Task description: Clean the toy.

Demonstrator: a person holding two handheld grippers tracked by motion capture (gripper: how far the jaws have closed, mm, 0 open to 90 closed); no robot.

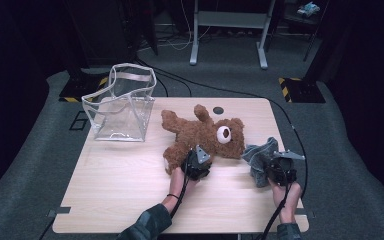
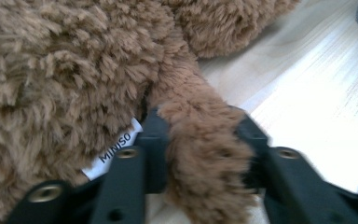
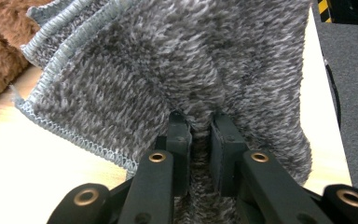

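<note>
A brown plush teddy bear (image 1: 205, 134) lies on its back in the middle of the wooden table (image 1: 120, 190), its head toward the right. My left gripper (image 1: 192, 161) is at the bear's near side. In the left gripper view its jaws (image 2: 200, 128) squeeze a furry limb (image 2: 207, 163), beside a white label (image 2: 115, 154) on the body. A grey fleecy cloth (image 1: 257, 154) is bunched at the right of the bear's head. My right gripper (image 1: 272, 167) is shut on a fold of that cloth (image 3: 168, 65), the pads (image 3: 179, 135) pinching it tight.
A clear plastic bag with pale handles (image 1: 121, 105) stands open and upright at the table's far left. A round dark grommet (image 1: 218, 110) sits near the far edge. Cables run from both grippers over the table's edges. A grey metal frame (image 1: 227, 30) stands on the floor beyond.
</note>
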